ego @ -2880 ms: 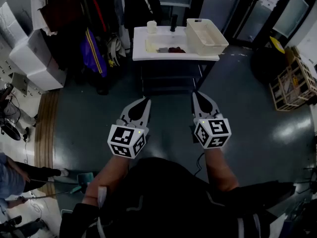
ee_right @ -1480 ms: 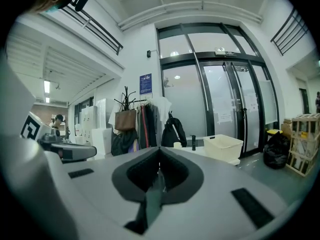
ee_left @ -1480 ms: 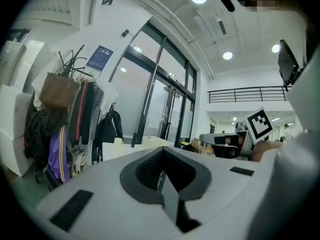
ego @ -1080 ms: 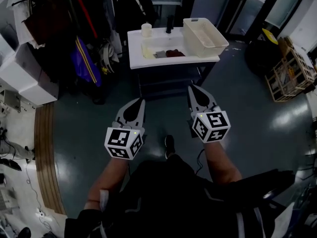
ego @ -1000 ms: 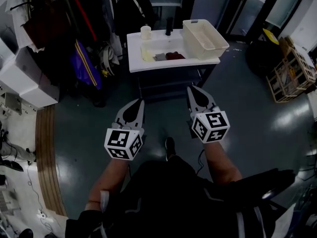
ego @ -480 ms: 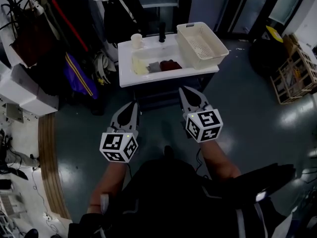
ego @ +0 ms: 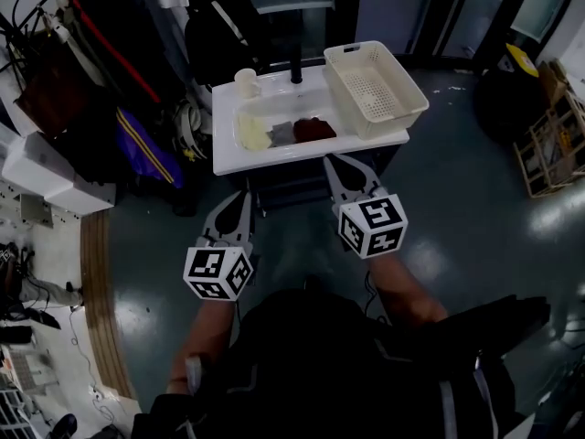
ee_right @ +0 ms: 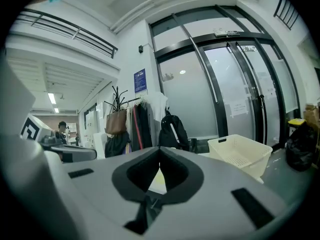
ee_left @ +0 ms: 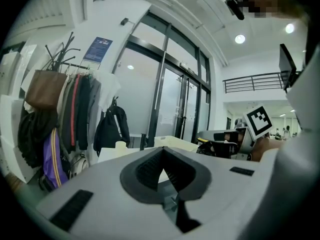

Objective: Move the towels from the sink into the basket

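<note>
Three towels lie in the white sink (ego: 230, 158): a yellow towel (ego: 253, 133), a grey towel (ego: 281, 133) and a dark red towel (ego: 313, 129). The cream basket (ego: 375, 88) stands on the sink's right end; it also shows in the right gripper view, the basket (ee_right: 240, 153) at right. My left gripper (ego: 244, 194) is shut and empty, short of the sink's front edge. My right gripper (ego: 332, 159) is shut and empty too, its tips just at the front edge below the red towel. In both gripper views the jaws meet at their tips, left gripper (ee_left: 162, 149), right gripper (ee_right: 160, 149).
A cup (ego: 245, 81) and a dark faucet (ego: 295, 66) stand at the sink's back. Hanging clothes and bags (ego: 137, 80) crowd the left side, with white boxes (ego: 46, 176) beyond. A wooden crate (ego: 558, 144) sits at far right on the grey floor.
The person has walked toward the sink; it now lies closer and lower in the head view. Both grippers travelled forward with the person, jaws shut throughout.
</note>
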`<state>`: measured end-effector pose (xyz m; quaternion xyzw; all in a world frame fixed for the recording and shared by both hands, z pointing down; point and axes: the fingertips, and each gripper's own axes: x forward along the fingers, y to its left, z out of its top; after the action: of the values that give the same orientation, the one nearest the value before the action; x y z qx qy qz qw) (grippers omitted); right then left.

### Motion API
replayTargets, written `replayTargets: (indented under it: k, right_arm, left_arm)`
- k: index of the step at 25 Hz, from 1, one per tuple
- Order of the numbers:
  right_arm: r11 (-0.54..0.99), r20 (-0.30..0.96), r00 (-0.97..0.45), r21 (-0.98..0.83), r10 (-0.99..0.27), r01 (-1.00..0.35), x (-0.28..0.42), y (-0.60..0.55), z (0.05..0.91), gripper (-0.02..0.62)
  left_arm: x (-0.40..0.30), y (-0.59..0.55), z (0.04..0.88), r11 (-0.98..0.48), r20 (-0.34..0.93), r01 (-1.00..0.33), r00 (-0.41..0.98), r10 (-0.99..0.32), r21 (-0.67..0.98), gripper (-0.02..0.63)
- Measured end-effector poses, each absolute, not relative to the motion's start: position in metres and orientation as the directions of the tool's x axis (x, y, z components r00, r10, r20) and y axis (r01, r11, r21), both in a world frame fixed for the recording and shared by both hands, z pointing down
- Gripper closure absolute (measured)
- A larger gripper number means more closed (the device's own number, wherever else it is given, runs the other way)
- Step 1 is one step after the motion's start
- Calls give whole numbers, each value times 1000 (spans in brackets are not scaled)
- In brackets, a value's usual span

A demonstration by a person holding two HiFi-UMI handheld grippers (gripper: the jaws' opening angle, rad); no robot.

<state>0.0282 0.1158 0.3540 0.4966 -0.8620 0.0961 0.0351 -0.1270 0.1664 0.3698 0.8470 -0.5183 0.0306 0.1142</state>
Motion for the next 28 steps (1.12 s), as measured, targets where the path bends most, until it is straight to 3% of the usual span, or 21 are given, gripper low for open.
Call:
replayTargets:
  k: [7, 28]
  right_arm:
    - [539, 118, -547, -98, -829, -837, 34, 87, 354, 589]
    - [487, 244, -503, -125, -829, -864, -8, -51, 397, 589]
  left_arm:
    - [-122, 146, 373, -416, 193, -900, 435, -880, 129, 598]
    - [-148, -1, 385, -476, 194, -865, 500, -844, 156, 598]
